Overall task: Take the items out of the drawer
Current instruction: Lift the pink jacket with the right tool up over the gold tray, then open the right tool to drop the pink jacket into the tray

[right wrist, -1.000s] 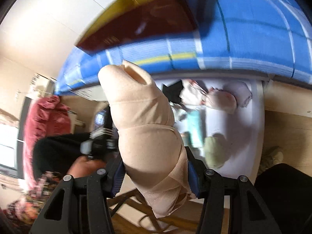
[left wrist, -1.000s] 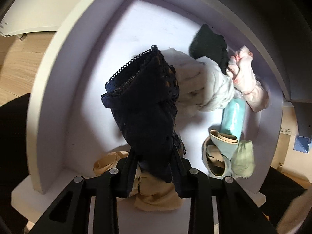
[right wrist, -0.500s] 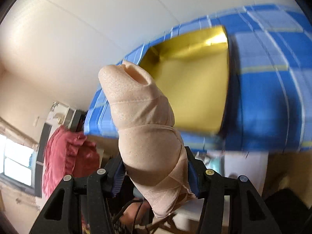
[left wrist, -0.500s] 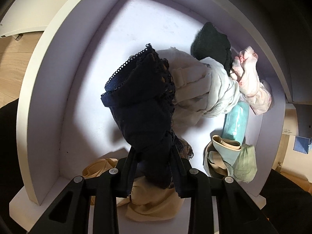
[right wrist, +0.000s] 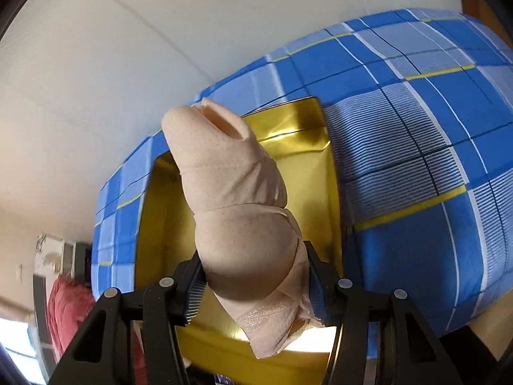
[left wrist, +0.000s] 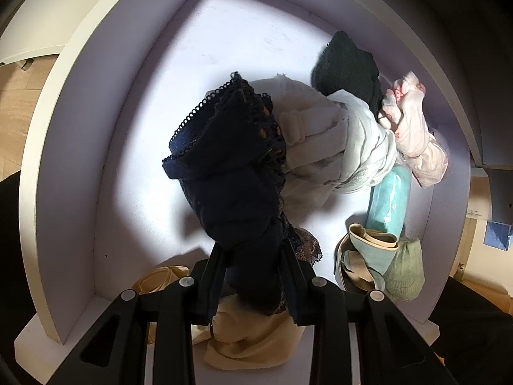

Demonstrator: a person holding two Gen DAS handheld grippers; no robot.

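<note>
In the left wrist view the white drawer (left wrist: 73,147) lies open below me. My left gripper (left wrist: 253,282) is shut on a dark navy lace garment (left wrist: 227,173) that hangs just above the drawer floor. Around it lie a cream-white bundle (left wrist: 323,147), a dark green sock roll (left wrist: 346,64), a pink garment (left wrist: 413,141), a teal roll (left wrist: 389,199), a pale green roll (left wrist: 405,272) and tan fabric (left wrist: 253,343). In the right wrist view my right gripper (right wrist: 253,285) is shut on a rolled beige garment (right wrist: 237,211), held over a gold box (right wrist: 317,166) on a blue plaid bedspread (right wrist: 416,147).
A wooden floor (left wrist: 12,109) shows left of the drawer. A white wall (right wrist: 128,48) rises behind the bed. A red cloth heap (right wrist: 67,308) sits at the lower left of the right wrist view.
The left gripper sank a little toward the drawer with the navy garment. The right gripper swung from above the drawer up over the bed, and the gold box now lies behind the beige roll.
</note>
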